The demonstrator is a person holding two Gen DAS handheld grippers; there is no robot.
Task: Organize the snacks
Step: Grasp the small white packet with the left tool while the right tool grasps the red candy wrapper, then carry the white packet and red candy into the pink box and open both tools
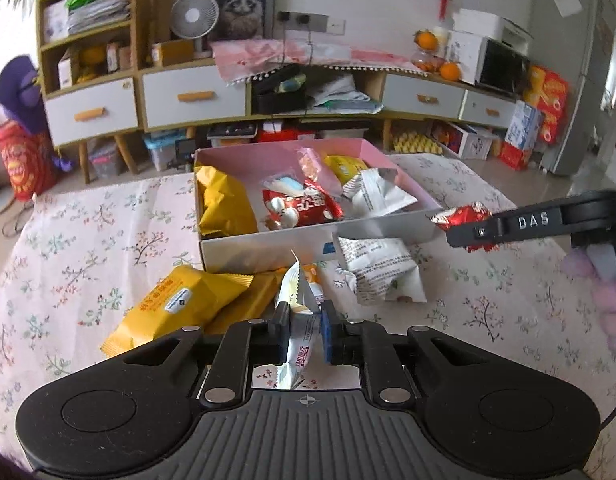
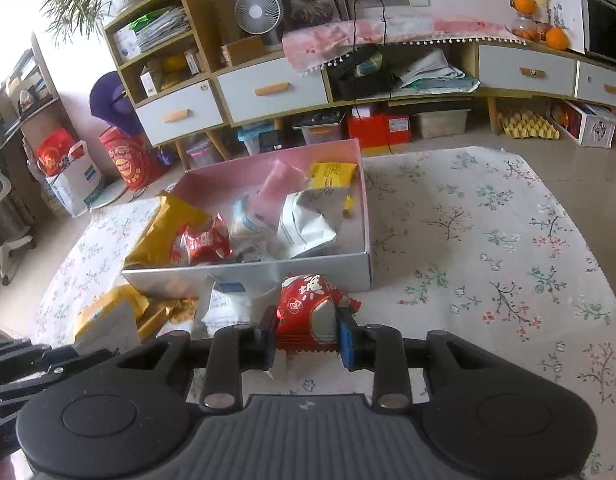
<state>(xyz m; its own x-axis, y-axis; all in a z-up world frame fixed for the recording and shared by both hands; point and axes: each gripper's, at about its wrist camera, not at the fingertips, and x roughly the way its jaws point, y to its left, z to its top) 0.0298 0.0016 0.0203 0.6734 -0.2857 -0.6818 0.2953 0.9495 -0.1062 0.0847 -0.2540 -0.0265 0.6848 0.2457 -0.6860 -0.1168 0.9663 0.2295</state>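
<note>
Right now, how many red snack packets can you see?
2. One red packet lies inside the pink box. The other red packet is pinched in the right hand-held gripper, in front of the box. More could hide under the pile.

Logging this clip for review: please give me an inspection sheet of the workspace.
Surface: floral cloth covers the table.
Job's things: open box holds several snack packets; yellow packet and white printed packet lie outside, in front of it.
Clutter: nothing seen beyond the snacks.
Grippers: left gripper shut on a white sachet; right gripper shut on a red packet.
Cables: black leads hang from wall sockets.
Surroundings: drawer cabinet, fan, storage boxes on the floor.
</note>
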